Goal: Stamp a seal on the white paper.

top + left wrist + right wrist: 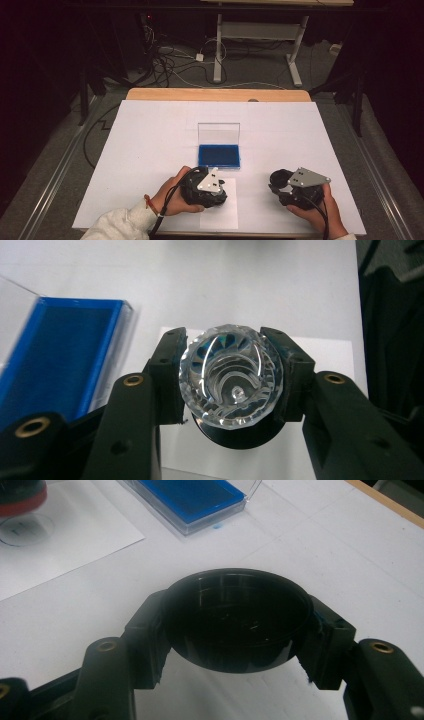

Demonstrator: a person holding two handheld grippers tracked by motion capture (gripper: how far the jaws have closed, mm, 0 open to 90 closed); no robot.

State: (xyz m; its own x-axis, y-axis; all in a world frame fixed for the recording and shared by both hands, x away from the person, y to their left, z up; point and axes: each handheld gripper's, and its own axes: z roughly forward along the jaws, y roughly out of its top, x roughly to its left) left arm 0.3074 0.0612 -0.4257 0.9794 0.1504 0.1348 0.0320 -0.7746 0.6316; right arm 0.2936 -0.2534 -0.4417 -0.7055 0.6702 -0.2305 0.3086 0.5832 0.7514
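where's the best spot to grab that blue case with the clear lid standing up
Grip the blue case across its low blue base, on the two short ends, coming down from above with the jaws to either side. The base lies flat on the white table sheet and looks rigid, while the clear lid stands upright along the far edge and would likely swing if pinched.

Even overhead light fell on the white paper-covered table (150, 150), leaving its surroundings dark. The faceted clear glass lens (231, 376) glinted sharply, while the black jaws nearest the cameras blurred.
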